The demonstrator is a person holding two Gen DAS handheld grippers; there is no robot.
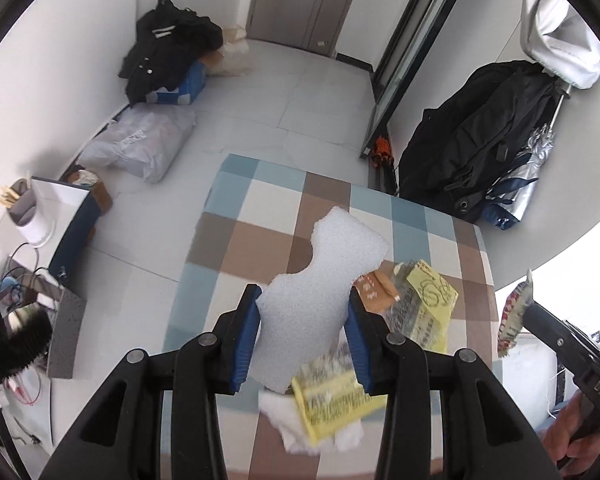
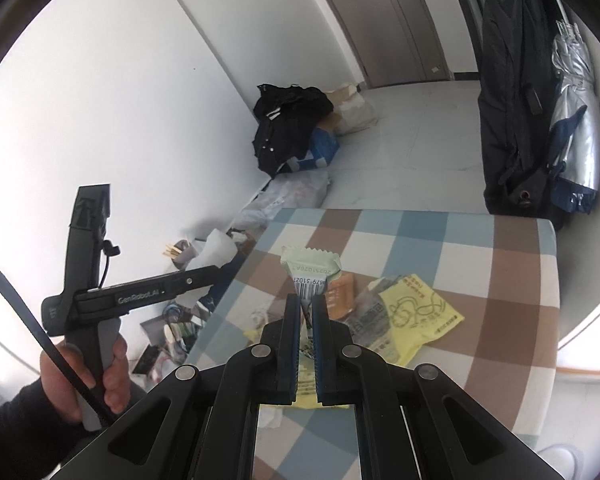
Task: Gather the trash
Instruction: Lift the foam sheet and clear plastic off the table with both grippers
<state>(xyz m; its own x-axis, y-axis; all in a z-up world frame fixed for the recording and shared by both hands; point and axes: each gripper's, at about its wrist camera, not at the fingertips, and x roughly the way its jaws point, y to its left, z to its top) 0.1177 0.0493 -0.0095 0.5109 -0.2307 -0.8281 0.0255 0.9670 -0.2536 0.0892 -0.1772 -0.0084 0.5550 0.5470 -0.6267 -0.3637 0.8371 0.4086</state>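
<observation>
Left claw [image 1: 303, 312] gripped white foam piece [image 1: 320, 276] above checkered tabletop [image 1: 252, 216]; yellow wrappers [image 1: 428, 304] and brown packet [image 1: 374, 292] lay below.

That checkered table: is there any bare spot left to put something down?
Yes. The checkered table is bare along its far edge and its right side, beyond the yellow wrapper. The near middle is crowded: yellow wrapper, brown packet, crumpled white tissue.
</observation>
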